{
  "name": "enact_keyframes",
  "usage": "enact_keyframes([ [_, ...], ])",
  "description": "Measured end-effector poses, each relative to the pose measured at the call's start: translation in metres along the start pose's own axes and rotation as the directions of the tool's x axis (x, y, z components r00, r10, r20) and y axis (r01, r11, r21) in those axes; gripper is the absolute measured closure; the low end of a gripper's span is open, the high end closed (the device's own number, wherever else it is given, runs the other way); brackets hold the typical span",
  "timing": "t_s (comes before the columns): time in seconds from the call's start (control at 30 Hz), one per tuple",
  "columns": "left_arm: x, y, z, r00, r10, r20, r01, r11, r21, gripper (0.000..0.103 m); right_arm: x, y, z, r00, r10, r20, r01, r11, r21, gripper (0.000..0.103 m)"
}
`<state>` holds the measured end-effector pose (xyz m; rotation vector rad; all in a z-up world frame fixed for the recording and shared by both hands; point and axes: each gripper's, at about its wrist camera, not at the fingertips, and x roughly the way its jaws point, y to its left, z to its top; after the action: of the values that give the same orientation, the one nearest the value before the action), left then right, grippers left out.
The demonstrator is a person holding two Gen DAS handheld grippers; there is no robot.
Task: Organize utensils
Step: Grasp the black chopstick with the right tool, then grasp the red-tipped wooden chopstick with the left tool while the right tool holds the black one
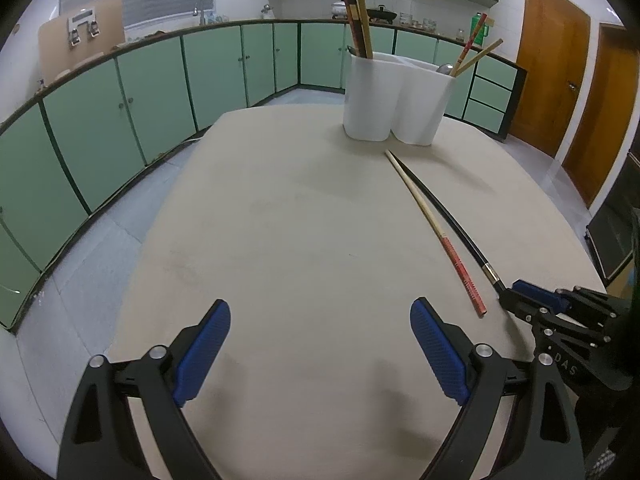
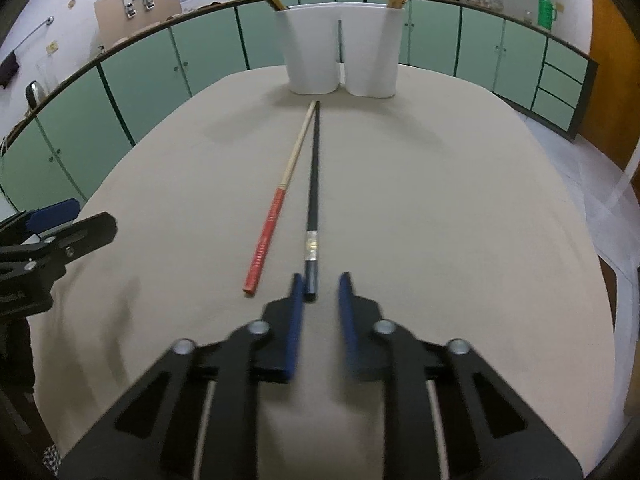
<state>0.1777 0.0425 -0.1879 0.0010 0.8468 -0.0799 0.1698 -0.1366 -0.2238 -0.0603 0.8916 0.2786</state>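
My left gripper (image 1: pixel 320 312) hovers over the near part of the beige table (image 1: pixel 260 220), blue pads spread wide, nothing between them. My right gripper (image 2: pixel 322 280) is low at the near right of the table, on the near end of the black chopstick (image 2: pixel 314 184). From the left wrist view its pads look drawn together on that tip. The right wrist view is motion-blurred there and shows the tip against the left pad with a narrow gap on the other side. I read it as pinching the black chopstick. The stick itself lies flat on the table, with a silver band near the gripped end and its far tip pointing at the white utensil holder (image 2: pixel 316 48). The red-handled chopstick (image 2: pixel 276 208) lies just to its left, untouched. Its pale far tip meets the black one's tip and its red end splays off to the near left. The holder stands upright at the far side of the table, close to both far tips but not touching them. Its left compartment holds dark and tan chopsticks (image 1: pixel 360 20), and its right compartment holds a red-patterned and tan pair (image 1: pixel 474 54) leaning right. Green cabinets (image 1: pixel 152 92) run behind.
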Motion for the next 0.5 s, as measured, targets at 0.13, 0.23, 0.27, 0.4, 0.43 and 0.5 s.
enact_keyframes([
  [0.13,0.004,-0.007,0.000,1.000,-0.010,-0.007,0.011,1.000,0.004,0.013,-0.001,0.003,0.000,1.000,0.003,0.001,-0.003,1.000,-0.014,0.097],
  [0.23,0.007,-0.017,-0.002,1.000,-0.026,-0.012,0.026,1.000,0.015,0.013,-0.008,-0.005,-0.004,1.000,-0.011,0.009,0.011,1.000,0.022,0.097],
  [0.27,0.008,-0.021,-0.002,0.999,-0.030,-0.015,0.030,0.999,0.019,0.013,-0.011,-0.008,-0.005,1.000,-0.020,0.015,0.019,0.999,0.029,0.097],
  [0.4,0.011,-0.036,-0.003,0.998,-0.056,-0.020,0.057,0.998,0.028,0.014,-0.023,-0.023,-0.010,0.998,-0.050,0.039,0.048,0.996,0.069,0.097],
  [0.43,0.013,-0.042,-0.003,0.998,-0.064,-0.021,0.064,0.997,0.031,0.015,-0.025,-0.026,-0.011,0.998,-0.056,0.041,0.052,0.996,0.077,0.097],
  [0.5,0.016,-0.049,-0.003,0.997,-0.073,-0.027,0.074,0.997,0.035,0.016,-0.028,-0.035,-0.014,0.997,-0.072,0.042,0.067,0.993,0.098,0.097],
])
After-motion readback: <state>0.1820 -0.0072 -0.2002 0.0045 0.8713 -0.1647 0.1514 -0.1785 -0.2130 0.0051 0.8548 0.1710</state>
